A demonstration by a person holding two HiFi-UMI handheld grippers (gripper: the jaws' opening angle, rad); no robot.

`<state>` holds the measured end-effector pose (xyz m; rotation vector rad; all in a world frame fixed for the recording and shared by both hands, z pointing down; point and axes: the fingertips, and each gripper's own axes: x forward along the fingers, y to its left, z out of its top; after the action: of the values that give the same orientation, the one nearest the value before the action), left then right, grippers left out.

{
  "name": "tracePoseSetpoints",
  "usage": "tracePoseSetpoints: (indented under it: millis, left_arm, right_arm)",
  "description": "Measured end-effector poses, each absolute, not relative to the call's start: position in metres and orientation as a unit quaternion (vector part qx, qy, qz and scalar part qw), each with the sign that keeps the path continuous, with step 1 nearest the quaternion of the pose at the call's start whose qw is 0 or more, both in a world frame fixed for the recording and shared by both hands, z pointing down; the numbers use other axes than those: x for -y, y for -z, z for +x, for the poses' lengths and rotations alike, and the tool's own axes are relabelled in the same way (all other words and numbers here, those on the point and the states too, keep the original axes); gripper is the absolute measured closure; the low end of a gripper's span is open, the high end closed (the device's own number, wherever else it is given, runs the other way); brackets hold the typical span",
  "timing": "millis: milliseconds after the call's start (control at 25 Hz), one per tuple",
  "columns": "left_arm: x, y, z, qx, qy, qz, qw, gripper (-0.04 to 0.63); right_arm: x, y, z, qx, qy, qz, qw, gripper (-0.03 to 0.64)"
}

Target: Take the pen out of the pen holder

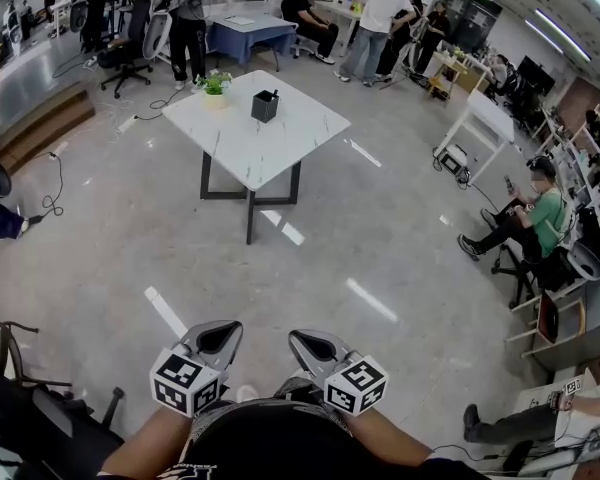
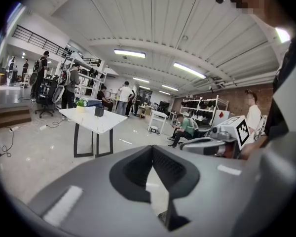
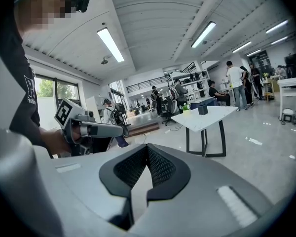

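Note:
A dark square pen holder stands on the far side of a white marble-look table, across the floor from me; a thin pen tip seems to stick out of it. The holder is small and distant in the left gripper view and in the right gripper view. Both grippers are held close to my body, well short of the table. My left gripper and my right gripper point forward side by side, jaws together and empty. Their tips meet in the left gripper's and the right gripper's own views.
A small potted plant sits on the table's far left corner. Grey floor lies between me and the table. A chair frame stands at my left. A seated person and a white cart are on the right; several people stand behind the table.

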<state>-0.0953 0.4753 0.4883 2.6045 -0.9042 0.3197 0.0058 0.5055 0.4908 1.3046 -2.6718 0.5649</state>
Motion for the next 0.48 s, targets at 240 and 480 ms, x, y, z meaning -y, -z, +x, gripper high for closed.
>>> tracePoseSetpoints:
  millis: [240,480]
  left_arm:
    - [-0.473,-0.490,-0.111,0.331,-0.110,0.919,0.185,0.538]
    - [-0.470,-0.495,-0.118,0.337,-0.106,0.916,0.193,0.538]
  right_arm:
    - [-0.499,-0.488,-0.008,0.887,-0.186,0.420,0.053,0.617]
    - [-0.493,-0.492,-0.016,0.889,-0.191,0.413,0.059,0.617]
